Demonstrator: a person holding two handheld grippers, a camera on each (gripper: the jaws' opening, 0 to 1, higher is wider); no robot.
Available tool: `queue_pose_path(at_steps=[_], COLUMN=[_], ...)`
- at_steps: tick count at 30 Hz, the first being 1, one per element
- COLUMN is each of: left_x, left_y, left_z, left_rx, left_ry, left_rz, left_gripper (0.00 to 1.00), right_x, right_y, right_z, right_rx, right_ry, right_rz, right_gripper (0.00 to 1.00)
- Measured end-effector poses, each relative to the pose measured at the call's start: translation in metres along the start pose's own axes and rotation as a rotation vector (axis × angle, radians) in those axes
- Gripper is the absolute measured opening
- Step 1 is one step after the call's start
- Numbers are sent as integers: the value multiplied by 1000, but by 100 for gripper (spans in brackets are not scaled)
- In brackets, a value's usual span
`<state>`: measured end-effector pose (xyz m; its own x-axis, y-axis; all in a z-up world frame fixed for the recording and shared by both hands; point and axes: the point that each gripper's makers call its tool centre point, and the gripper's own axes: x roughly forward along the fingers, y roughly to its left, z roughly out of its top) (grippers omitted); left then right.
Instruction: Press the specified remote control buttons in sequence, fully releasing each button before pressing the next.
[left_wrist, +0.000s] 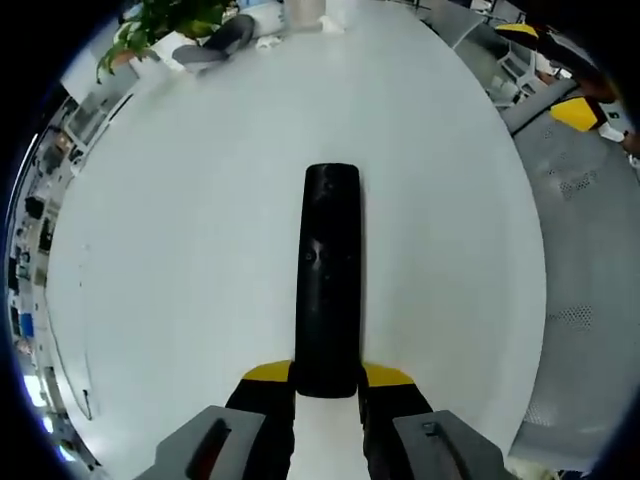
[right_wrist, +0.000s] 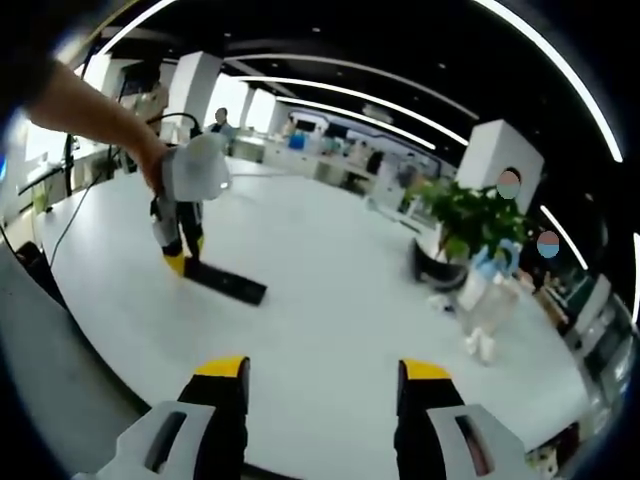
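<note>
The left tool (left_wrist: 325, 385) clamps the near end of the black remote control (left_wrist: 330, 280), whose long axis runs straight ahead along the white counter (left_wrist: 180, 260). The right tool (right_wrist: 325, 385) hangs open, well apart from it and empty, so it must close in to press. No lettering is readable.

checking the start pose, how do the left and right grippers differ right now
The left gripper is shut on the black remote, clamping its near end down at the white table; the right gripper is open and empty. The left touches the remote; the right hangs back, well apart from it. Both have yellow-tipped jaws.
</note>
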<state>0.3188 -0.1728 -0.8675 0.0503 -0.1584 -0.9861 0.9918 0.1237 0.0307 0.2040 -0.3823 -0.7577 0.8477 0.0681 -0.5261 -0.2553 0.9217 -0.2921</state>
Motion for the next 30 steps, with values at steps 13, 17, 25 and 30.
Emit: queue_pose_path(at_steps=[13, 17, 25, 30], left_x=[-1, -1, -2, -3], left_y=[-20, -28, -40, -46], left_z=[-1, -1, -2, -3], left_rx=[42, 56, 58, 48], left_ry=[16, 6, 18, 13], left_rz=[-1, -4, -5, -5], left_gripper=[23, 23, 23, 23], right_x=[0, 0, 0, 0], right_y=[1, 2, 5, 4], right_z=[-1, -1, -1, 0], right_rx=[0, -2, -8, -9], right_ry=[4, 5, 9, 5], right_rz=[6, 10, 20, 18], right_gripper=[55, 55, 54, 53])
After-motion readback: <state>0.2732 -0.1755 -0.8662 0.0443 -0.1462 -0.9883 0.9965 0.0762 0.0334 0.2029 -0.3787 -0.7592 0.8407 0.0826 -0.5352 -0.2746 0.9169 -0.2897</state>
